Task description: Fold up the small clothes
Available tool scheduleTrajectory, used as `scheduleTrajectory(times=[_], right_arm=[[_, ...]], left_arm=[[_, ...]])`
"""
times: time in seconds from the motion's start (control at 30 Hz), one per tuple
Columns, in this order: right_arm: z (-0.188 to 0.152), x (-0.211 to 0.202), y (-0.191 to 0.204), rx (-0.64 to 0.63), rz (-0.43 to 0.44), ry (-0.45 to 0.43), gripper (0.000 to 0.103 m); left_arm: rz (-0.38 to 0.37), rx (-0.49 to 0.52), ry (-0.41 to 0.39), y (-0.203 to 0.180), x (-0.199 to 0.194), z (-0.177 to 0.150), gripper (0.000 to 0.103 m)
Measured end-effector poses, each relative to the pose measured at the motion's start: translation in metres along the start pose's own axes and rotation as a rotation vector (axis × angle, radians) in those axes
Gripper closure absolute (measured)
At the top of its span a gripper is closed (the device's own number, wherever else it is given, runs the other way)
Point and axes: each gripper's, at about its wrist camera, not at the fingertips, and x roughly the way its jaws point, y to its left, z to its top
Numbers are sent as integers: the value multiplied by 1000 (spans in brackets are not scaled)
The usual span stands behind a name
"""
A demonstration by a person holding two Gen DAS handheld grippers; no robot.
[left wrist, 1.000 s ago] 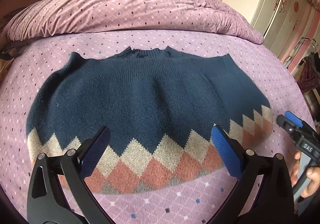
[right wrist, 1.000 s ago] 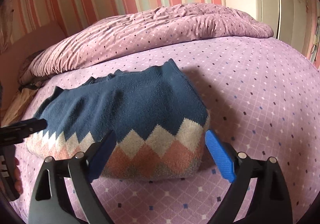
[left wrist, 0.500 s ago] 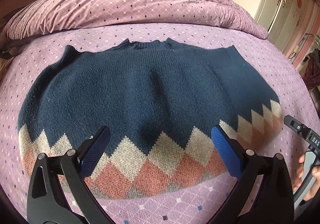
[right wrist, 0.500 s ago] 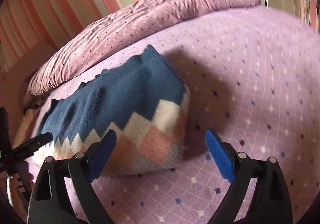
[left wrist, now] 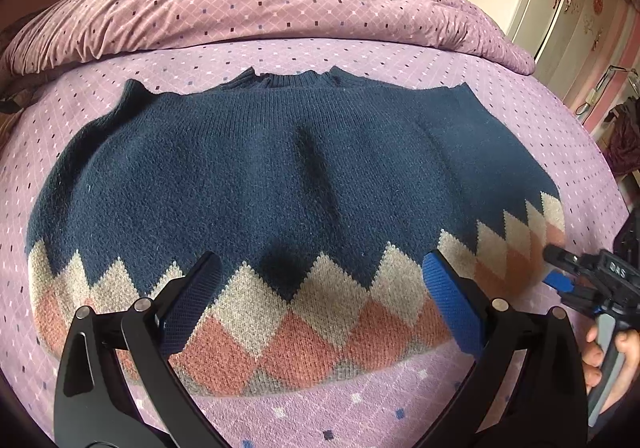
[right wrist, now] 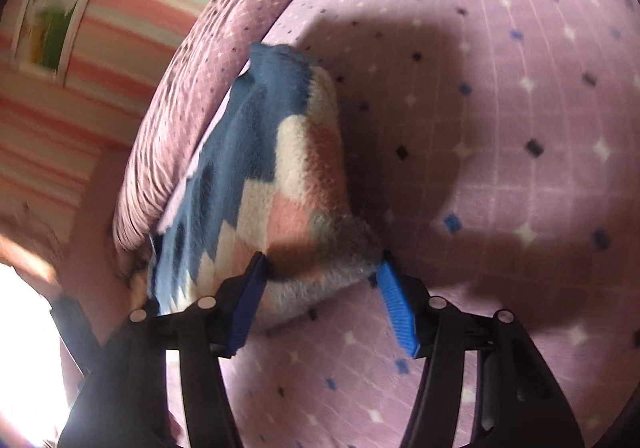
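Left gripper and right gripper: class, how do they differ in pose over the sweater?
The left gripper hangs over the sweater at mid-hem, jaws wide; the right gripper is tilted, its narrower jaws straddling the hem corner. Both are open, with blue pads, over the purple bedspread.

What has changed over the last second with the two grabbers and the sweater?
The right gripper moved in to the sweater's patterned right corner, jaws open around it, not yet clamped. The left gripper came slightly nearer the hem, open. The sweater stayed flat on the bed.
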Motion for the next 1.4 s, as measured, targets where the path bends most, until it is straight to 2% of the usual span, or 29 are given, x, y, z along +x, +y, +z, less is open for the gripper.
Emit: scheduleTrajectory(times=[0.13,0.27,0.3,0.33,0.43,0.63,0.77,0.83,0.93,1.03,1.17,1.3,1.4], right_arm=[[6,11,-9,124,63,-6,49],[16,20,-8,162,75,1,49],[16,21,-4,148,65,-4,52],[17,23,1,117,44,-10,60],[15,20,21,-20,-44,-51,72],[-4,10,81,-326,-281,-148,75],[-11,7,109,-427,-358,-176,76],[-18,5,131,-518,-410,-200,76],[-28,4,165,-621,-461,-234,76],[-41,2,205,-681,-452,-285,76],[-71,15,261,-763,-378,-289,76],[-104,35,312,-803,-290,-284,76],[-140,67,348,-870,-235,-229,76]], left_arm=[[2,-1,0,2,-3,0,3],[5,1,-7,2,-7,1,3],[8,2,-8,3,-8,1,3],[12,3,-9,3,-8,1,3],[19,1,-6,6,-4,0,3],[36,-27,57,16,19,-4,3],[58,-14,64,18,27,-6,3],[60,-1,64,18,29,-6,3],[47,12,39,24,20,-1,3],[14,25,-14,42,-8,14,3],[76,74,-92,96,-49,33,3],[158,44,-131,172,-76,44,3],[208,-3,-151,223,-97,42,3]])
